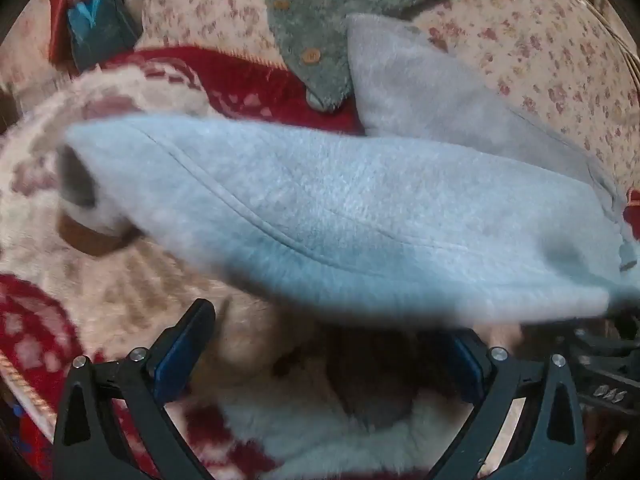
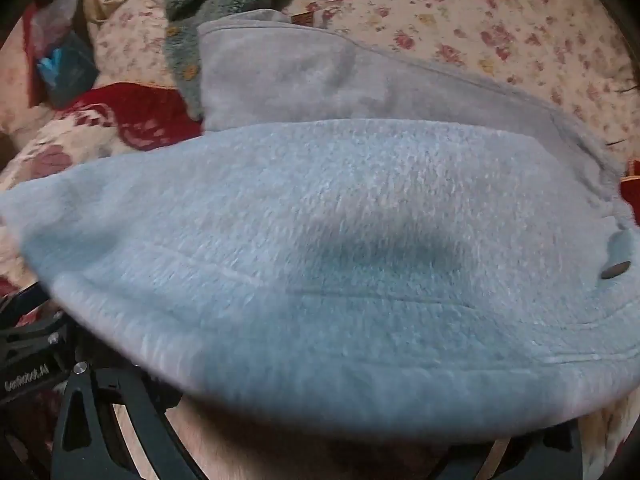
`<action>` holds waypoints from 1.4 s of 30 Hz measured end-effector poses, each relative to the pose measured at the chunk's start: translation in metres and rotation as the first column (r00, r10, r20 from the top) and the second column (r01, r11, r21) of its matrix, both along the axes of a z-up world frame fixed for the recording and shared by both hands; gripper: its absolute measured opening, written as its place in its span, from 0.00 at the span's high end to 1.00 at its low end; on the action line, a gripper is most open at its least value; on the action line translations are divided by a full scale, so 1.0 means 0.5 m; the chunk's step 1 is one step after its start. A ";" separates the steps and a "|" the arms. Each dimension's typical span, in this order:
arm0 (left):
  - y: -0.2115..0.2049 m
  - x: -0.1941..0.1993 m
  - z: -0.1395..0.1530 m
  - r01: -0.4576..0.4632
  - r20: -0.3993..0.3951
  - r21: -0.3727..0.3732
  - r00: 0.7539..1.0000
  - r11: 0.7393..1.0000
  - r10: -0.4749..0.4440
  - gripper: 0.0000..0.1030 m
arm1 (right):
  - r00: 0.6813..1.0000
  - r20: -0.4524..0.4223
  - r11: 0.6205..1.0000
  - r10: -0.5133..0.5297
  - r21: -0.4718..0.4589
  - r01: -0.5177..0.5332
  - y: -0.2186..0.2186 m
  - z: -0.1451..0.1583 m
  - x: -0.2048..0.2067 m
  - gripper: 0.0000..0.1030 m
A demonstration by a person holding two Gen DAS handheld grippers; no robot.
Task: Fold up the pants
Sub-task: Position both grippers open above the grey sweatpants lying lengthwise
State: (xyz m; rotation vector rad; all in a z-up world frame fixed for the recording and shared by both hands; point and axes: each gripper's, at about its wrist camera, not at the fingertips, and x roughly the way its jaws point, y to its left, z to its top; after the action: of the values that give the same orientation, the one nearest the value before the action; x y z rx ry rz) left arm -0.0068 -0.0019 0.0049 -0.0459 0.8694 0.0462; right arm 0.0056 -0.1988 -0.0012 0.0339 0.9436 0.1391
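Light blue fleece pants (image 1: pixel 340 208) lie across the bed, with a near layer folded over a greyer far layer (image 1: pixel 420 88). Their near edge is blurred and hangs just over my fingertips. My left gripper (image 1: pixel 332 320) is open; its blue-padded fingers (image 1: pixel 180 352) stand wide apart below the hem, with nothing pinched. In the right wrist view the pants (image 2: pixel 340 240) fill the frame and cover the tips of my right gripper (image 2: pixel 320 440). Only its black finger arms (image 2: pixel 100 420) show, spread wide. A small dark button (image 2: pixel 616 270) sits at the pants' right end.
A red-and-cream blanket (image 1: pixel 248 80) lies under the pants, with a floral sheet (image 1: pixel 540 40) behind. A grey-green fleece garment with wooden buttons (image 1: pixel 312 24) lies at the back. A blue bag (image 1: pixel 96 24) sits far left and a brown round thing (image 1: pixel 88 236) nearer.
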 end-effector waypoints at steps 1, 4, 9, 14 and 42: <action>-0.004 -0.013 0.010 -0.004 0.011 0.021 1.000 1.000 0.003 0.00 | 1.000 -0.008 1.000 0.011 0.023 -0.010 -0.006 0.005 -0.007 0.00; -0.013 -0.055 0.045 -0.020 0.066 0.025 0.998 0.999 0.019 0.00 | 0.998 -0.034 0.996 0.045 0.073 -0.043 -0.024 0.022 -0.037 0.00; -0.046 -0.097 0.112 -0.010 0.142 -0.017 0.990 1.000 0.012 0.00 | 0.996 -0.038 0.991 0.078 0.115 -0.073 -0.060 0.066 -0.085 0.01; -0.068 -0.111 0.151 0.007 0.159 -0.020 0.987 1.000 -0.003 0.00 | 0.997 -0.027 0.988 0.075 0.135 -0.071 -0.108 0.114 -0.104 0.01; -0.214 -0.132 0.186 0.070 0.157 -0.069 0.986 0.995 -0.059 0.00 | 0.995 0.100 0.998 0.002 0.058 -0.007 -0.229 0.199 -0.167 0.00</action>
State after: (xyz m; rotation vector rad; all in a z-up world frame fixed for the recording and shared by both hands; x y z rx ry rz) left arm -0.0728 -0.1089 0.0978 -0.0894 0.7163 -0.0501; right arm -0.0777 -0.3135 0.0985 0.0784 0.8399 0.1712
